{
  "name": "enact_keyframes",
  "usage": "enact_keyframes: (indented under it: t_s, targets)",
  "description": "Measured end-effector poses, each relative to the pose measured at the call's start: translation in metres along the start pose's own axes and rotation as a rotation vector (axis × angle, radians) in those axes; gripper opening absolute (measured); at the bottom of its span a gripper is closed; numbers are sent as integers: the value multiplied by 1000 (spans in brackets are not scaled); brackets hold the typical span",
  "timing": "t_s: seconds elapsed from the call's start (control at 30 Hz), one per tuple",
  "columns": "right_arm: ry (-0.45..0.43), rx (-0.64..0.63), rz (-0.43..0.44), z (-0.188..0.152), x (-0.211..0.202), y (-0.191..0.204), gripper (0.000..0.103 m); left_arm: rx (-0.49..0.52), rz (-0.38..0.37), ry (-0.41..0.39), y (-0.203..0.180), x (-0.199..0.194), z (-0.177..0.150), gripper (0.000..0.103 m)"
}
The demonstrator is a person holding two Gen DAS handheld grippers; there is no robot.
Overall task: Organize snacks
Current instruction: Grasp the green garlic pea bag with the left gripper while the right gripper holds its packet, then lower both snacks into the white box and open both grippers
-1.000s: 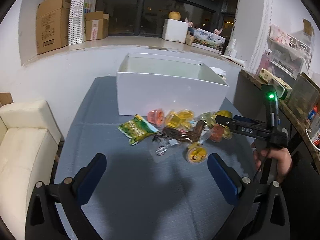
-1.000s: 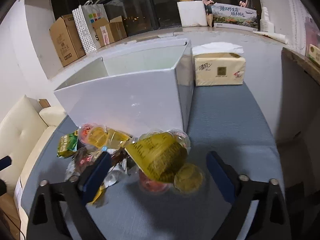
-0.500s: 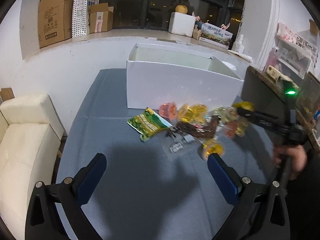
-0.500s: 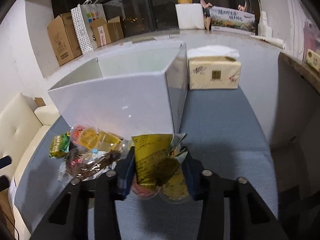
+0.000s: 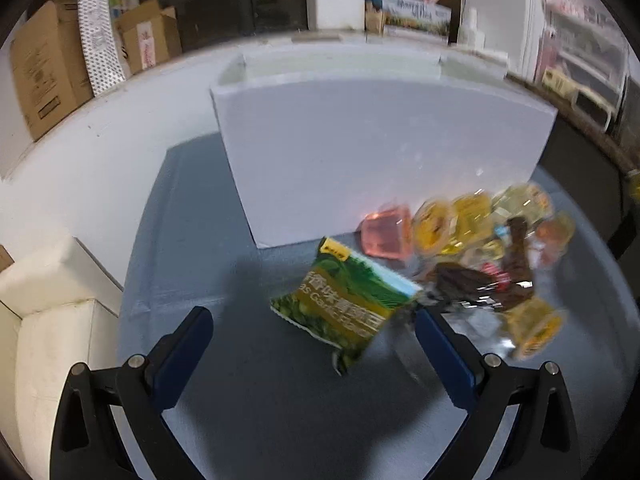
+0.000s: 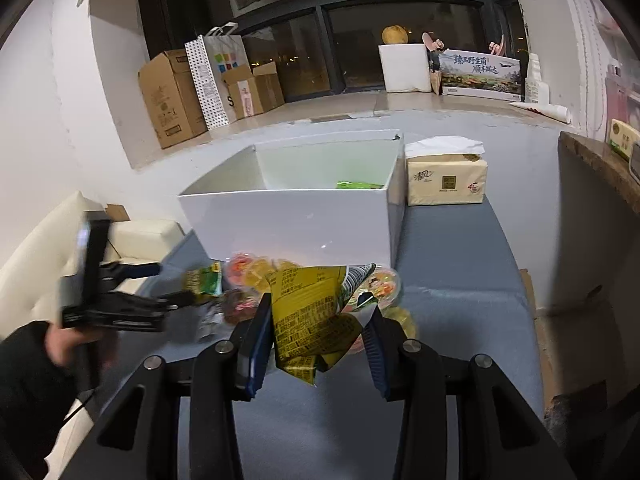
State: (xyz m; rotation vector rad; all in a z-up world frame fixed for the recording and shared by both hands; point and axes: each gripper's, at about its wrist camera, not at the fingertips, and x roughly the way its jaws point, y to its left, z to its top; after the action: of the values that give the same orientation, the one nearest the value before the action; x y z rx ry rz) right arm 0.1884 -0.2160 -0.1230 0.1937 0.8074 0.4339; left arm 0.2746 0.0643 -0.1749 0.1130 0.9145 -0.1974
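Tools number two: right tool point(image 6: 318, 334) clamped on one yellow packet point(image 6: 312, 320), left tool point(image 5: 314, 350) spread apart around one green packet point(image 5: 346, 306).

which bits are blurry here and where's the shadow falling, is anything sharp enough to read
Left wrist view: the jelly cups are smeared by motion, the green snack bag softer but its print partly legible; a dark shadow covers the blue tablecloth by the left gripper. Right wrist view: the other hand and its gripper blur, while the yellow snack packet in the right gripper is sharp.
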Motion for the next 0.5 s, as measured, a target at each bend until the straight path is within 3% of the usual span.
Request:
enact_keyframes:
  t_s: [0.1, 0.17, 0.2, 0.5]
  targets:
    - [-3, -18, -10, -1, -6, 6, 45, 11, -25, 20, -1, 14, 0, 101]
    - [3, -21, -6, -1, -5, 7, 45, 17, -72, 12, -1, 18, 0, 80]
    - [5, -26, -8, -1, -6, 8, 45, -2, -86, 17, 2, 21, 1, 65]
    - [15, -23, 7, -3, -5, 16, 45, -47, -116, -20, 11, 10, 1, 54]
